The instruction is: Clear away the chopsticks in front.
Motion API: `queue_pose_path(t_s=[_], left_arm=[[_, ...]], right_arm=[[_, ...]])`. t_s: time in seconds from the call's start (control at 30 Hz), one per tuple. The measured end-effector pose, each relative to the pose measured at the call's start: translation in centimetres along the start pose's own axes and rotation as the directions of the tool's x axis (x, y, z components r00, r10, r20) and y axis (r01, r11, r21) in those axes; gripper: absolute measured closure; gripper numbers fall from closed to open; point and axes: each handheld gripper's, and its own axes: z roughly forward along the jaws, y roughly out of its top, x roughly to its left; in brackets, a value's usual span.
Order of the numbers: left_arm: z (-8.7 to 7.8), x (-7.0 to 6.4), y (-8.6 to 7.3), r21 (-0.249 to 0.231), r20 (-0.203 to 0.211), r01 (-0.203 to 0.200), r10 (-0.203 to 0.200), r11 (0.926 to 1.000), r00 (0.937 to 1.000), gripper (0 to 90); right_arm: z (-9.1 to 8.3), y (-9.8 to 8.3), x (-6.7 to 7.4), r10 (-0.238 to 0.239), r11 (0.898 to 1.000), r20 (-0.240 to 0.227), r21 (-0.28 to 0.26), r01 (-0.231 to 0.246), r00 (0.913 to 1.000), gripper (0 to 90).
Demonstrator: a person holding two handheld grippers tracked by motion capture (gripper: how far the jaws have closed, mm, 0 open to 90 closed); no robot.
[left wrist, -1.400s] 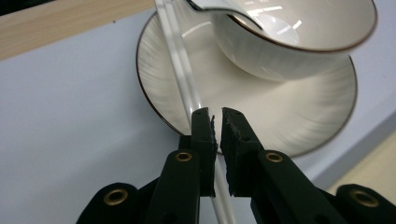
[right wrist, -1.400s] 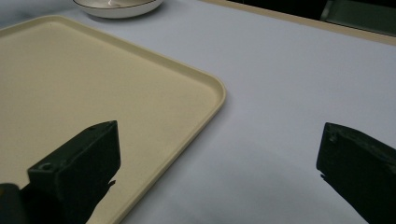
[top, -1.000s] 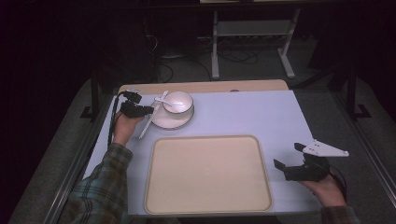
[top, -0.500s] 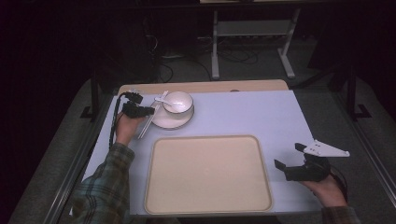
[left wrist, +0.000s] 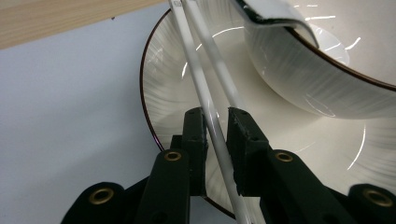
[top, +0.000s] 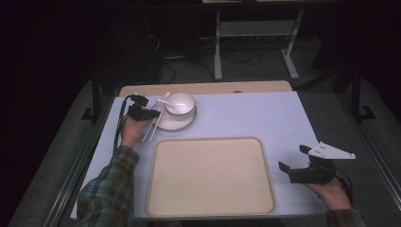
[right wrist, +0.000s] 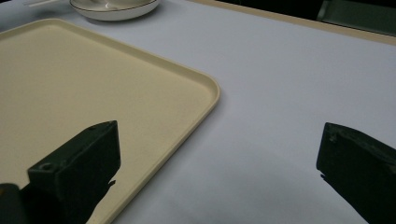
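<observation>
The left gripper (left wrist: 215, 122) is sitting at the far left of the table, over the left rim of a white plate (left wrist: 168, 70); its jaws are standing narrowly apart around a pair of white chopsticks (left wrist: 208, 105), having just been opening a little; one stick is lying in the gap between the pads with a slim space at either side, the other passing just beside the right pad, so the pads are not pressing. In the high view the chopsticks (top: 153, 124) are lying tilted across the plate's left edge, their near ends reaching onto the pale blue tabletop (top: 246, 113); a white bowl (top: 180, 104) is standing on the plate (top: 171, 124) with a white spoon (top: 166, 100) resting in it, its handle pointing left. A cream tray (top: 210, 176) is lying near the person, just near of the plate. The right gripper (top: 297, 161) is resting at the near right, beside the tray's right edge; its jaws are standing wide apart with bare tabletop between them, holding nothing.
</observation>
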Motion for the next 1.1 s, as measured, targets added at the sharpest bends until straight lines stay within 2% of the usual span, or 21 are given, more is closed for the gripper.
queue_pose_path(t_s=[0.33,0.8,1.1], left_arm=[[0.64,-0.32,-0.04,0.016,-0.021,-0.01,0.01,0.9998,0.9997,75.8],[0.98,-0.46,0.01,0.022,-0.056,0.011,-0.01,0.9997,0.9984,79.0],[0.86,-0.26,0.0,0.017,-0.058,0.03,-0.029,0.9994,0.9979,82.2]], right_arm=[[-0.01,-0.01,-0.02,0.0,1.0,-0.002,-0.001,0.0,1.0,0.0],[-0.08,-0.02,-0.03,0.002,1.0,-0.003,-0.002,-0.002,1.0,0.0],[-0.12,-0.01,-0.04,0.004,1.0,-0.002,-0.004,-0.004,1.0,0.0]])
